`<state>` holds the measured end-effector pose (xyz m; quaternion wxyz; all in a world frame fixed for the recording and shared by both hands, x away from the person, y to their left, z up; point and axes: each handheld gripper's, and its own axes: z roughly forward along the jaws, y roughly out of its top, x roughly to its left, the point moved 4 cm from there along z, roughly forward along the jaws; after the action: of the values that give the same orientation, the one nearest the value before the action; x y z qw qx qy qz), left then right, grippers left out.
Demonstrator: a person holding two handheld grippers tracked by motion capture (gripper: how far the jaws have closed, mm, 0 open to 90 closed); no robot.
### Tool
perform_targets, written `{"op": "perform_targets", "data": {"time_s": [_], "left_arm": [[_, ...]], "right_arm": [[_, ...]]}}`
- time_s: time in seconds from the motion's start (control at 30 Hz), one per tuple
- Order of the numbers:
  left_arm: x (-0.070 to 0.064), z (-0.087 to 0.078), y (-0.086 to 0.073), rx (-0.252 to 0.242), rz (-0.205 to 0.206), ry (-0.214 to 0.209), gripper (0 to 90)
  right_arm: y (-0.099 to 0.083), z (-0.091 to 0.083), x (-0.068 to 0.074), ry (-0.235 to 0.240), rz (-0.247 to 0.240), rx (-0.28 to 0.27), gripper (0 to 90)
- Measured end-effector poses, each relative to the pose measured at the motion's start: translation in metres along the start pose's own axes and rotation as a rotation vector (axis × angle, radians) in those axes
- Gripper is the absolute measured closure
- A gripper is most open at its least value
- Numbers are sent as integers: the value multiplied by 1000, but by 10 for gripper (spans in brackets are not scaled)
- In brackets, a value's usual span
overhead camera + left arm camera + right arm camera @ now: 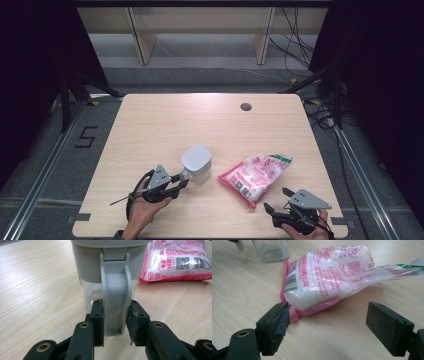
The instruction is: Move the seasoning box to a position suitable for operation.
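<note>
The left gripper [113, 322] pinches the grey handle [115, 305] of the lidded clear jar [197, 163], which stands upright near the table's [165, 120] middle; that hold steadies it, likely for filling. The right gripper [327, 325] stands spread, 1 jaw touching the near corner of the pink-and-white bag of white granules [329, 277] lying just beside the jar, seemingly lined up to grasp it.

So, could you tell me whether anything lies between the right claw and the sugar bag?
Nothing visible does: the right claw stands open just short of the pink bag, bare table between its jaws, one jaw beside the bag's corner.
</note>
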<state>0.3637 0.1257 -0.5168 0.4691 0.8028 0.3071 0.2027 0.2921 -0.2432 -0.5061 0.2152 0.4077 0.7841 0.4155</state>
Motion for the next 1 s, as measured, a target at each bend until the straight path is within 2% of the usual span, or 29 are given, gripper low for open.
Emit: {"op": "perform_targets", "data": {"time_s": [0.07,0.1,0.13,0.17,0.2,0.23,0.3,0.4,0.57,0.6,0.73,0.9,0.93,0.97,1.0], "left_arm": [[0,2,0,5,-28,22,681],[3,4,1,3,-15,25,681],[3,5,0,2,-39,28,682],[5,6,0,0,-33,33,682],[5,7,0,1,-39,32,682],[7,7,1,6,-22,48,681],[9,10,2,0,-23,63,680],[15,16,3,-7,-43,82,683],[27,25,7,-1,-12,135,690],[27,28,7,-13,-34,128,693],[33,33,9,-25,-51,133,704],[37,37,10,-22,-26,138,711],[38,37,11,-31,-8,130,712],[36,39,10,-43,-42,120,712],[36,40,10,-53,-50,115,713]], "right_arm": [[0,0,0,12,3,6,199],[0,-1,0,13,3,7,199],[0,0,1,18,11,4,201],[-1,-2,4,1,50,17,202],[0,1,1,-4,4,5,202],[0,0,2,8,11,3,202],[0,0,2,15,16,5,203],[0,0,2,13,14,5,202],[0,0,1,3,9,9,203],[0,0,1,1,7,7,203],[0,1,1,19,14,8,203],[0,1,1,13,13,11,203],[0,1,1,14,17,13,203],[0,1,1,18,17,12,203],[0,1,1,20,15,10,203]]}}
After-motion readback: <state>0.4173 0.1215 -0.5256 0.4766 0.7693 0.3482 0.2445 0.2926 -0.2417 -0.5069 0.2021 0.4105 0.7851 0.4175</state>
